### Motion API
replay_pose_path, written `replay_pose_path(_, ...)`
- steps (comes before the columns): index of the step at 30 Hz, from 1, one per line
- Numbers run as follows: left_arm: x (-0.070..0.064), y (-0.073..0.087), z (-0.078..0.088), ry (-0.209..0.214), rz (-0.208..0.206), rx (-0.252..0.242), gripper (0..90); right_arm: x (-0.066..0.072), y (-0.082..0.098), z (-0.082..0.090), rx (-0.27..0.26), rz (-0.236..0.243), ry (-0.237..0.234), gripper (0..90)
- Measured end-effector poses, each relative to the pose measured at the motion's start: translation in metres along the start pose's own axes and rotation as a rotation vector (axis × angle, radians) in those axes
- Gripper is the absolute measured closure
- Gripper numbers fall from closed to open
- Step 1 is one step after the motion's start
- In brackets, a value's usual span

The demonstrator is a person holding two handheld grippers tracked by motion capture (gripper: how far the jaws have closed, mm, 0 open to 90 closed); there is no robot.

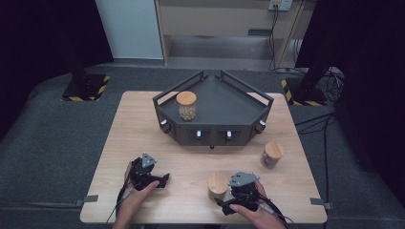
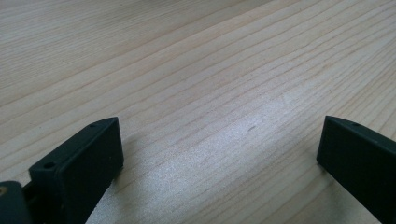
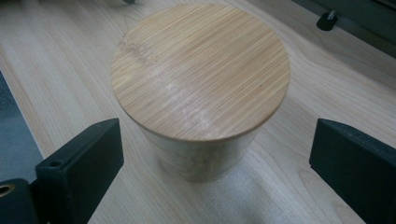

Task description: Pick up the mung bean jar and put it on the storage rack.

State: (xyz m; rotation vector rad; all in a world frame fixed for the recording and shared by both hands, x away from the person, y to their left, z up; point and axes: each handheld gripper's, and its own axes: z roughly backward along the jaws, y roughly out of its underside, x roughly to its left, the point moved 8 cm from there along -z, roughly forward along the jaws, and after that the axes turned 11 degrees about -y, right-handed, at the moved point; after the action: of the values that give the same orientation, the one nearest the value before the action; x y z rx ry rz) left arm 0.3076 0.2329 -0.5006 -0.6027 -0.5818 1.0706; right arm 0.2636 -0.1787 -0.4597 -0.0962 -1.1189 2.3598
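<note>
Jar [image 3: 201,88] nearest the right gripper [image 1: 228,202] is stood upright, bamboo lid up, between that gripper's parted jaws, untouched. The left gripper [image 2: 219,154] is held apart over bare wooden table [image 1: 191,167]. Three jars are counted: another at the right [image 1: 272,154], one on the dark tray [image 1: 224,102] beyond. Grey floor surrounds.

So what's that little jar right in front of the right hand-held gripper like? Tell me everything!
The jar is short and round, with a flat, pale bamboo-looking lid shut on top. Its wall looks clear, with something pale and grainy inside, though that is blurry. It stands upright on the wooden table, near the front edge, apart from the dark tray. The right hand-held gripper points at it with jaws wide open, one on each side, not touching it. Only the table touches the jar.
</note>
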Motion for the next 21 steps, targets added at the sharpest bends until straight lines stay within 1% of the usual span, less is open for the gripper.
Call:
replay_pose_path(3,0.0,0.0,0.0,0.0,0.0,0.0,0.0,0.0,-0.001,-0.003,0.003,0.005,0.0,3.0)
replay_pose_path(14,0.0,0.0,0.0,0.0,0.0,0.0,0.0,0.0,-0.001,-0.016,0.004,0.0,-0.002,3.1)
replay_pose_path(21,0.0,0.0,0.0,0.0,0.0,0.0,0.0,0.001,-0.001,-0.022,0.001,0.0,-0.003,3.3)
